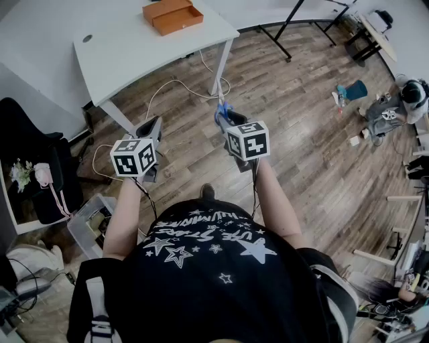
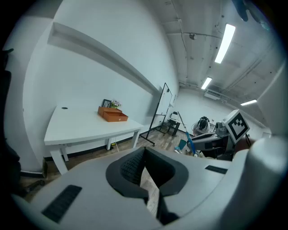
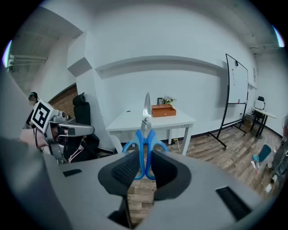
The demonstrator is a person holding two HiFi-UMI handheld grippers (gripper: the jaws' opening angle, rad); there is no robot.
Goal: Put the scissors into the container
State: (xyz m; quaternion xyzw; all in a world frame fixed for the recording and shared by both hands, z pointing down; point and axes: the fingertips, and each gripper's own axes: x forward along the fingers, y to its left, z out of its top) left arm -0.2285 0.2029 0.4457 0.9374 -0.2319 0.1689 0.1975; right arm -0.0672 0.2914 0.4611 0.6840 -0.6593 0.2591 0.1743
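Nearest, the left claw (image 2: 145,161) is pressed together on nothing. Just right of it, the right claw (image 3: 145,164) pinches the blue scissors (image 3: 145,137) by their handle loops, blades pointing up. They look light, stiff and sharp-tipped, so the plastic handles seem the safest hold. Far off, the orange container (image 3: 163,110) sits on the white counter (image 3: 135,120).

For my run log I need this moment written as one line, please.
stage: scissors held, not yet in box | right gripper: shut on scissors | left gripper: shut, empty | box: on table
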